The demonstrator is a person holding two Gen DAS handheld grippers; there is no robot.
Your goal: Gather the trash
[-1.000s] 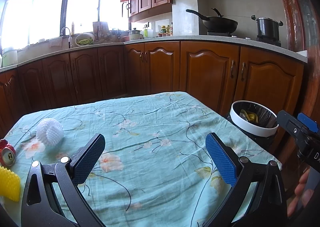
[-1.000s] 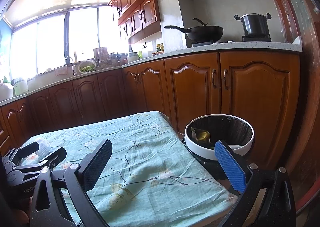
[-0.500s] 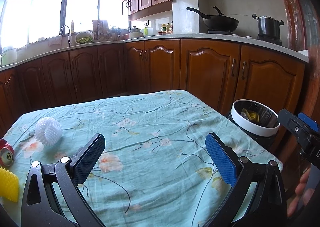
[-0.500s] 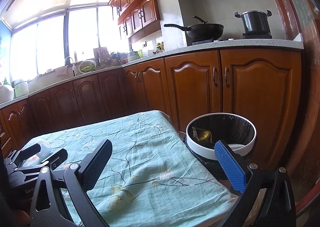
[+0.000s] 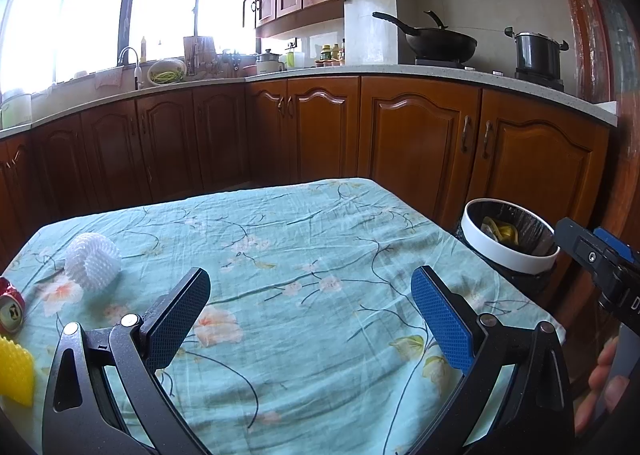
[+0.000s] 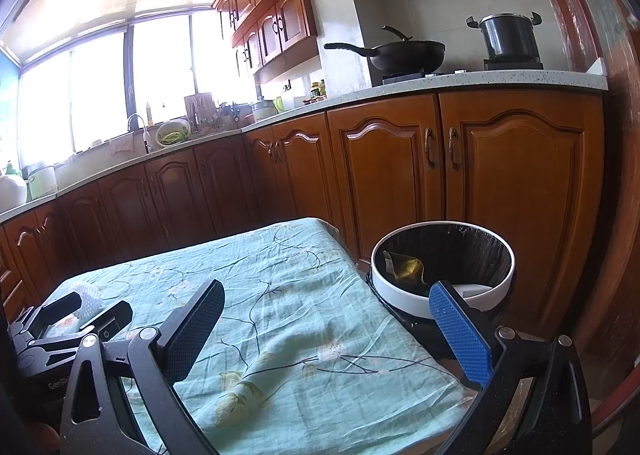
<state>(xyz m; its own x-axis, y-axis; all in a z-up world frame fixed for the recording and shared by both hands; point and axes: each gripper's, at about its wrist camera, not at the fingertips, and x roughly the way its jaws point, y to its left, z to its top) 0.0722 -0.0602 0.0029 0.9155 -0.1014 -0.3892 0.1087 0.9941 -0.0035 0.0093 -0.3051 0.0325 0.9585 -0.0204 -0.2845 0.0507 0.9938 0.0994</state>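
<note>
Both claws empty, spread wide.

Little has shifted lately: your left gripper (image 5: 310, 311) has drifted nearer the foam net (image 5: 93, 261), can (image 5: 11, 309) beside; bin (image 6: 442, 269) waits right.

We are seeing only cut-off white lettering: a "D" on the right gripper (image 5: 608, 267) body, and "Gen" on the left gripper (image 6: 68, 319) body.

home kitchen | wooden cabinets (image 5: 404, 135) | wok (image 5: 440, 42) and pot (image 5: 536, 55) on stove | sink tap (image 5: 130, 59)
</note>
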